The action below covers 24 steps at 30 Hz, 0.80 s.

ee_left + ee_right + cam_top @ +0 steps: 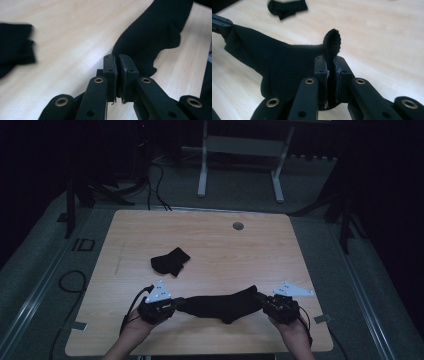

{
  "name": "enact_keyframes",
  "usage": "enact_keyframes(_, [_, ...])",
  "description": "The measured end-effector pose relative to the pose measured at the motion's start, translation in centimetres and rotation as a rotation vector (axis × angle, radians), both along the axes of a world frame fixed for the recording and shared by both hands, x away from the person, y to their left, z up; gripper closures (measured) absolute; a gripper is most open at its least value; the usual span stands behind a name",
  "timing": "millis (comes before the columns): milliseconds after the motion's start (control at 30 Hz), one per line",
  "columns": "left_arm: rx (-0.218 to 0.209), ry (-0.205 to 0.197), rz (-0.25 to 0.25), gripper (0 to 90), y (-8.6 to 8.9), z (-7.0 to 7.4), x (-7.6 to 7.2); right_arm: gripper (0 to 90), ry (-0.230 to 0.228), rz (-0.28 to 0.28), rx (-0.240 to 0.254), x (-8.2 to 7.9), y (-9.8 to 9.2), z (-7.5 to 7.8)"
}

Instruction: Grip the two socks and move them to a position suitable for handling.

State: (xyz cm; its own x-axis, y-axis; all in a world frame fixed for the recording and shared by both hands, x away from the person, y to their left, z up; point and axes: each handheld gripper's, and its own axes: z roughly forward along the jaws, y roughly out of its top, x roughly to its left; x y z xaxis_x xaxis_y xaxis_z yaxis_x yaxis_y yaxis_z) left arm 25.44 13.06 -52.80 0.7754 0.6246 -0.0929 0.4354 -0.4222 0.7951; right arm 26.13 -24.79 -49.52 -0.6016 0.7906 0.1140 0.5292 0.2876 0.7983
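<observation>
A black sock [222, 304] hangs stretched between my two grippers near the table's front edge. My left gripper [176, 304] is shut on its left end, and in the left gripper view the sock [152, 35] runs away from the closed pads [117, 63]. My right gripper [262, 301] is shut on the other end; in the right gripper view the cuff [332, 45] sticks up between the pads and the sock [272, 62] spreads off to the left. A second black sock [170, 261], folded, lies on the table behind the left gripper.
The wooden table [210, 237] has a small round grommet hole [238, 226] near its far edge. Cables [72, 281] trail on the floor to the left, and a white desk frame [240, 160] stands beyond the table.
</observation>
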Motion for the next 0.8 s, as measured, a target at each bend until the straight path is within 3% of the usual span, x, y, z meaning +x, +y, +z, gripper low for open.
enact_keyframes(167, [0.044,0.088,-0.037,84.1,-1.3,-3.2,0.5,81.8,0.081,-0.026,-0.033,0.0,-0.8,-3.5])
enact_keyframes(267, [0.068,0.096,-0.064,83.4,-1.9,-3.8,0.6,81.5,0.112,-0.045,-0.044,0.1,-1.4,-4.9])
enact_keyframes(333, [0.061,0.1,-0.083,83.2,-2.2,-4.0,0.6,81.3,0.119,-0.052,-0.051,0.1,-1.8,-5.4])
enact_keyframes(367, [0.064,0.105,-0.095,82.0,-2.3,-4.0,0.6,80.0,0.12,-0.058,-0.05,0.0,-2.0,-5.5])
enact_keyframes(433, [0.067,0.105,-0.104,70.3,-2.3,-4.1,0.6,71.8,0.128,-0.072,-0.057,0.0,-2.3,-5.7])
enact_keyframes(533, [0.077,0.105,-0.079,54.8,-2.0,-4.0,0.5,57.1,0.141,-0.088,-0.087,0.3,-2.9,-5.7])
enact_keyframes(733, [0.05,0.093,-0.028,49.6,-0.6,-3.3,0.4,54.5,0.114,-0.098,-0.08,0.4,-3.4,-4.9])
enact_keyframes(800, [0.024,0.086,-0.009,43.8,0.0,-2.9,0.2,51.9,0.097,-0.086,-0.081,0.6,-3.2,-4.5])
